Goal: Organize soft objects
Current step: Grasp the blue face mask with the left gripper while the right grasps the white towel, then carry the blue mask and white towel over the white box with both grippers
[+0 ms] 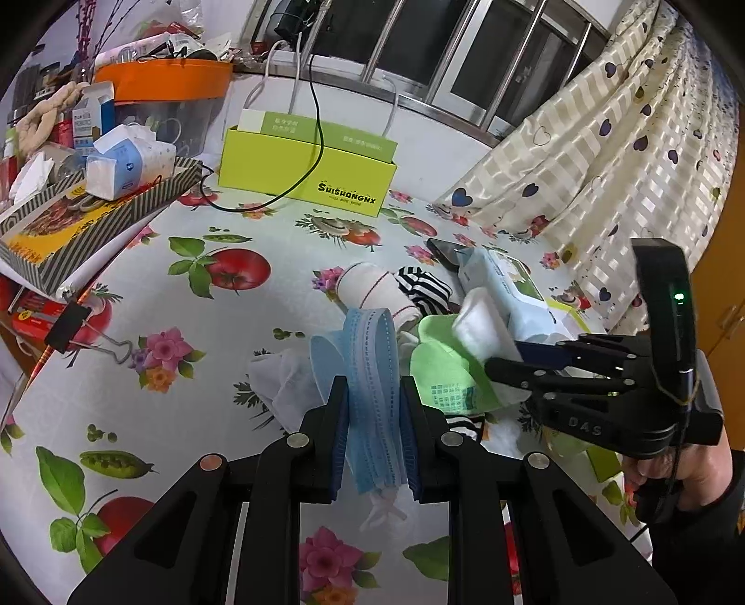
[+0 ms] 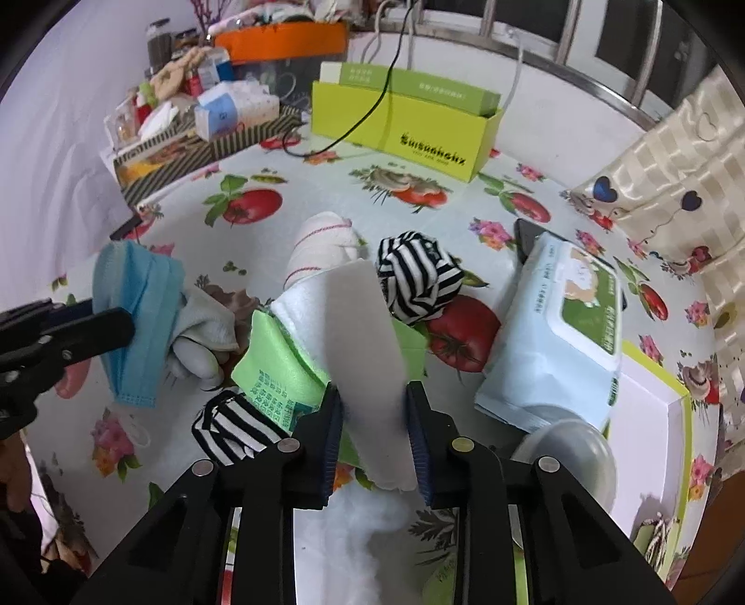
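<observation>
On the flowered tablecloth [image 1: 260, 386], a blue face mask [image 1: 372, 372] is pinched by the left gripper [image 1: 375, 435] and a white pad [image 2: 368, 326] by the right gripper [image 2: 375, 440]; socks, cloths and wipes are still left unsorted nearby.

Both wrist views close, angled down, sharing sock pile [image 1: 400, 298]

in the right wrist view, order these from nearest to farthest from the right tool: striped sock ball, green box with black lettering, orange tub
From the right tool:
1. striped sock ball, just ahead, slightly right
2. green box with black lettering, further back on the table
3. orange tub, farthest, back left among clutter
</observation>
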A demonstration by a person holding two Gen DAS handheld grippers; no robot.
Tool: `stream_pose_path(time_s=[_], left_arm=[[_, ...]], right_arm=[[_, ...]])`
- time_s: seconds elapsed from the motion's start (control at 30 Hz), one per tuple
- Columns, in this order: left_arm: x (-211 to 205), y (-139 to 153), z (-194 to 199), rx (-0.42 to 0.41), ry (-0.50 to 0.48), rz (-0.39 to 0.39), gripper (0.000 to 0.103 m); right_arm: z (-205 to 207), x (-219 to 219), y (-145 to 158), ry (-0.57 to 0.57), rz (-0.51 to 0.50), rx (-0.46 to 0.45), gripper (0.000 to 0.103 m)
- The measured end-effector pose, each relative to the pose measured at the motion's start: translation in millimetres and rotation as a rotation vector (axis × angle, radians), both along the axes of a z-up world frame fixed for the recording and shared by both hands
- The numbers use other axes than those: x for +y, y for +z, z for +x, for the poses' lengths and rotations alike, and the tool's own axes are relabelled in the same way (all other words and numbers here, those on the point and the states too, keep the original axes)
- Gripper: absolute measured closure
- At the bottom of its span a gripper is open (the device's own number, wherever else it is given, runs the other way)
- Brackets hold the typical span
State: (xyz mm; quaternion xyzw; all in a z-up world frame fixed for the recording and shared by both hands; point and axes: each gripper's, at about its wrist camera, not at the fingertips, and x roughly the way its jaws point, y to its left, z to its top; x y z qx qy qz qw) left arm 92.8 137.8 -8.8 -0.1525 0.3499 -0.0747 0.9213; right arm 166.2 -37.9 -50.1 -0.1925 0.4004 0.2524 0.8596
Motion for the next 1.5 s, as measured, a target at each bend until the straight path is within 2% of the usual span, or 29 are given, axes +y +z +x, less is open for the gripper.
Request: stream_pose_path(time_s=[0.7,1.13,1.5], left_arm=[[-42,31,-29,-0.043,-0.044,0.060,0.081],[-73,52,-38,-0.077,-0.052,0.120,0.081],[-104,65,-34,-0.089,-0.089,0.156,0.081]], right_arm=[[-80,-37,45,0.042,0.193,-0.096,0.077],[-95,-71,62,0.047,0.268,-0.151,0.077],[-96,-120,71,-0.022,0.319,-0.188,0.077]])
